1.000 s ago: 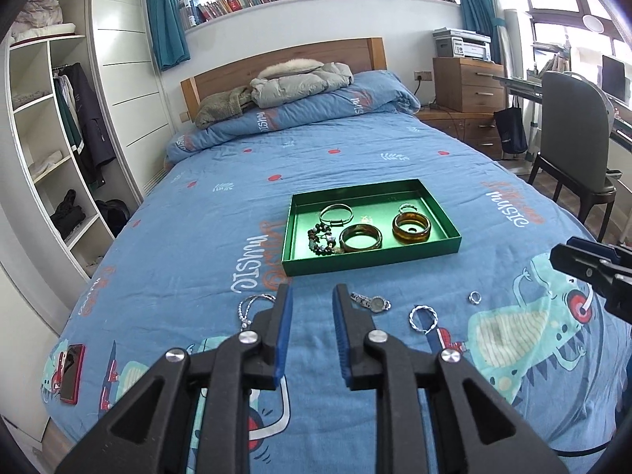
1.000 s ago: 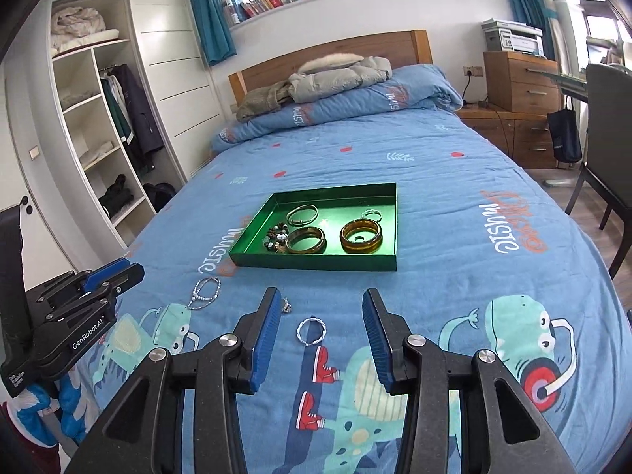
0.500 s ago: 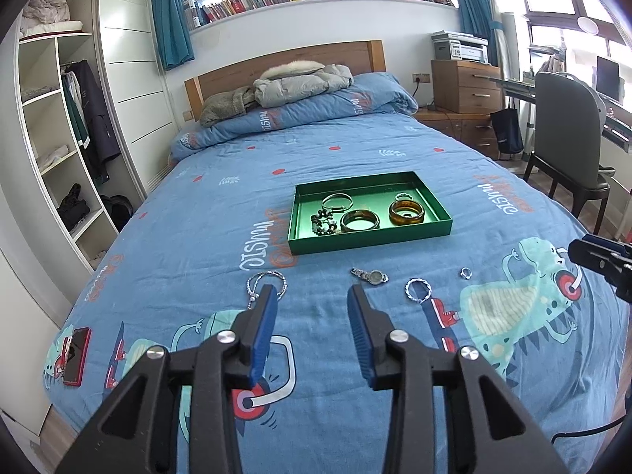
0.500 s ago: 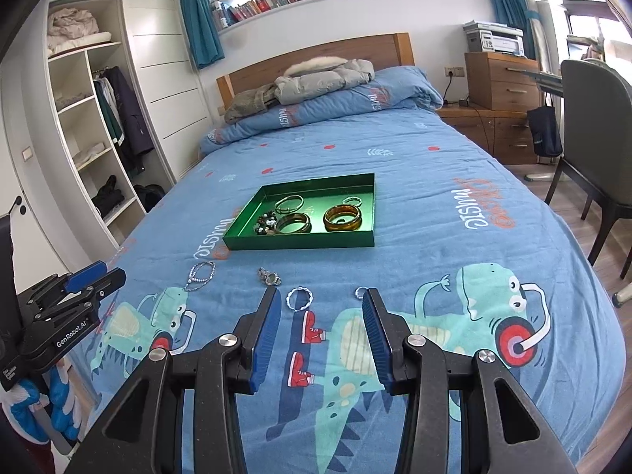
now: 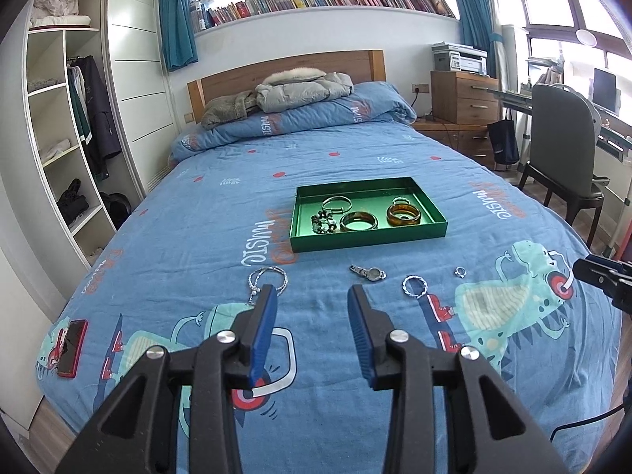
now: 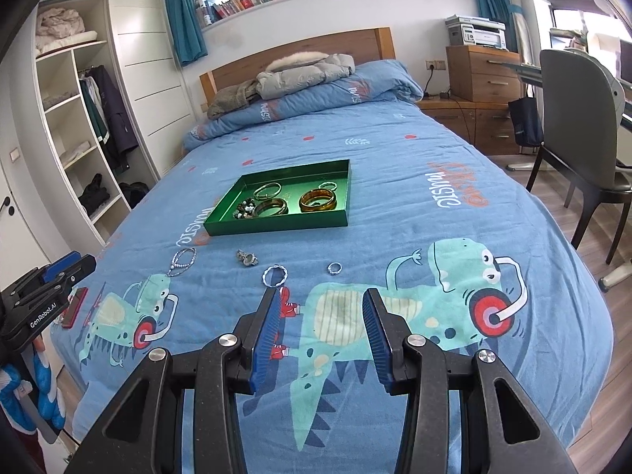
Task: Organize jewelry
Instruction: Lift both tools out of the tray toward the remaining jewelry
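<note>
I have both the left gripper (image 5: 311, 304) and right gripper (image 6: 319, 308) with jaws wide apart, empty, above the bed's (image 5: 197, 245) foot edge. The green tray (image 5: 367, 237) sits mid-bed holding bangles; a necklace (image 5: 268, 278), watch (image 5: 369, 272), twisted ring (image 6: 275, 275) and small ring (image 6: 334, 267) lie between tray and foot edge.

Glossy green tray (image 5: 367, 237), matt cloth bedspread (image 5: 197, 245), shiny metal ring (image 6: 334, 267).

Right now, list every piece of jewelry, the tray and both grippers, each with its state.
Green tray: on bed, holding bangles.
Amber bangle: in tray.
Green bangle: in tray.
Bead bracelet: in tray.
Silver necklace: loose on bedspread.
Watch: loose on bedspread.
Twisted ring: loose on bedspread.
Small ring: loose on bedspread.
Left gripper: open, empty.
Right gripper: open, empty.
</note>
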The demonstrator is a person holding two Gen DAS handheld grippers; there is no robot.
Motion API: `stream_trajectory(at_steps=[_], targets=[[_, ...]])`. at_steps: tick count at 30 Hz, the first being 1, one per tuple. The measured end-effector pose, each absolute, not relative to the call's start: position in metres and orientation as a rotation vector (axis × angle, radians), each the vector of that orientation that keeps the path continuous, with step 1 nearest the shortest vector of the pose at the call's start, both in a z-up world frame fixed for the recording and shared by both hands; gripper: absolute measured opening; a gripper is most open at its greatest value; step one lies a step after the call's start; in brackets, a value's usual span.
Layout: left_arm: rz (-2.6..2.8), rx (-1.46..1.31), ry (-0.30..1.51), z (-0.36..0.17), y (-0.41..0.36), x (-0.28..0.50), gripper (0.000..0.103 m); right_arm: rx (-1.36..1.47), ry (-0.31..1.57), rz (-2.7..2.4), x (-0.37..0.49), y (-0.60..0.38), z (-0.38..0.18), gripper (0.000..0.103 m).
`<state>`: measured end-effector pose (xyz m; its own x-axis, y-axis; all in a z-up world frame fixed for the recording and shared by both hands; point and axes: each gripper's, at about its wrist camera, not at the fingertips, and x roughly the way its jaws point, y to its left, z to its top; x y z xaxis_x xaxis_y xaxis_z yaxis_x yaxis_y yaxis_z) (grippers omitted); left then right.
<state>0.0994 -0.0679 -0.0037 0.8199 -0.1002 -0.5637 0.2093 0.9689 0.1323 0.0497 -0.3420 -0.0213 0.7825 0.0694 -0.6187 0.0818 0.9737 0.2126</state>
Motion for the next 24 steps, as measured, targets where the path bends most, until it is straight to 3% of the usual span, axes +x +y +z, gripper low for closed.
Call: stream_trajectory(at_steps=[24], targets=[[-0.188, 0.247, 0.684, -0.035, -0.101, 0.115, 0.035, 0.270, 0.713, -0.006, 0.061, -0.366, -0.059, 0.043]])
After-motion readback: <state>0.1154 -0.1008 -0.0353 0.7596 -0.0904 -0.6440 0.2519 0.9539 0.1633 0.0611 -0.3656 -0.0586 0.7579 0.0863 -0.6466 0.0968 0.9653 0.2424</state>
